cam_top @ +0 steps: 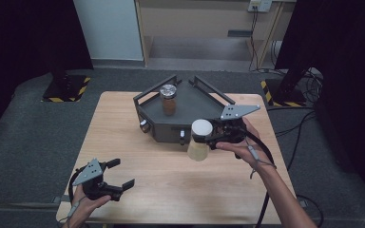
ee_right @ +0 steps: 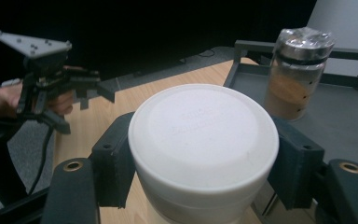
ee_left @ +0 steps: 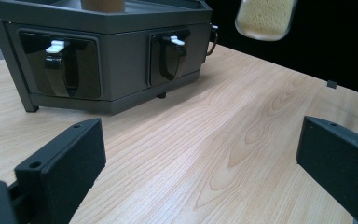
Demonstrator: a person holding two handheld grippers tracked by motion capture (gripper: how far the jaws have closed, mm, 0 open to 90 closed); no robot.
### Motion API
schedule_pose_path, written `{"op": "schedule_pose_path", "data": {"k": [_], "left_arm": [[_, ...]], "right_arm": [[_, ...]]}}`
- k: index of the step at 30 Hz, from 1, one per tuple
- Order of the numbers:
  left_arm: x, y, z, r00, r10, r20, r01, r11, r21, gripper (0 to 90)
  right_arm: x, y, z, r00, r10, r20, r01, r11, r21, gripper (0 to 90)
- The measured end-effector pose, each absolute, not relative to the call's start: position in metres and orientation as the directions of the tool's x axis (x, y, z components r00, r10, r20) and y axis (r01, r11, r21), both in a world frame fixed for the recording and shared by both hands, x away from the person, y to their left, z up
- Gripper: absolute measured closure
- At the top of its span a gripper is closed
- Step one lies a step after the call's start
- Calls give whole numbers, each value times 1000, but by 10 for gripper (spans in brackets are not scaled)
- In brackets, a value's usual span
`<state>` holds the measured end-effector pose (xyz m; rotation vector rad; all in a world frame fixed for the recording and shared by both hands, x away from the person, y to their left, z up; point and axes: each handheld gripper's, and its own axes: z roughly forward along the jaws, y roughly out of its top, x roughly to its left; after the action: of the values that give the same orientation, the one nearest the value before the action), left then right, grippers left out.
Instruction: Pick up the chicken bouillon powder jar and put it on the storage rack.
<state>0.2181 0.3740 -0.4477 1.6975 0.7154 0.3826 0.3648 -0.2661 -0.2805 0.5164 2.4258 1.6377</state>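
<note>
The right gripper point(cam_top: 208, 138) has its fingers point(ee_right: 114, 165) clamped on the white lid of a jar point(cam_top: 199, 140) of pale, grainy contents. The jar hangs clear above the wooden tabletop point(cam_top: 171, 180), just in front of the dark grey tray point(cam_top: 190, 102) and near its right front corner. In the right gripper view the fingers press against opposite sides of the lid. Inside the tray stands a second jar point(cam_top: 169, 99), upright, with a silver lid and brown contents. The tray's front wall carries two recessed latches point(ee_left: 60, 63) with white tips. The left gripper point(cam_top: 119, 173) rests low at the near left of the tabletop, well apart from the tray, its fingers point(ee_left: 60, 161) spread wide with nothing between them.
</note>
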Motion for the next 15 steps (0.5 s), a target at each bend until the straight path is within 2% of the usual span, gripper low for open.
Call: {"op": "schedule_pose_path", "data": {"k": [15], "left_arm": [[220, 375, -448, 757, 641, -129, 260, -114, 959, 2]], "right_arm": [[403, -248, -237, -886, 464, 24, 193, 321, 927, 343]]}}
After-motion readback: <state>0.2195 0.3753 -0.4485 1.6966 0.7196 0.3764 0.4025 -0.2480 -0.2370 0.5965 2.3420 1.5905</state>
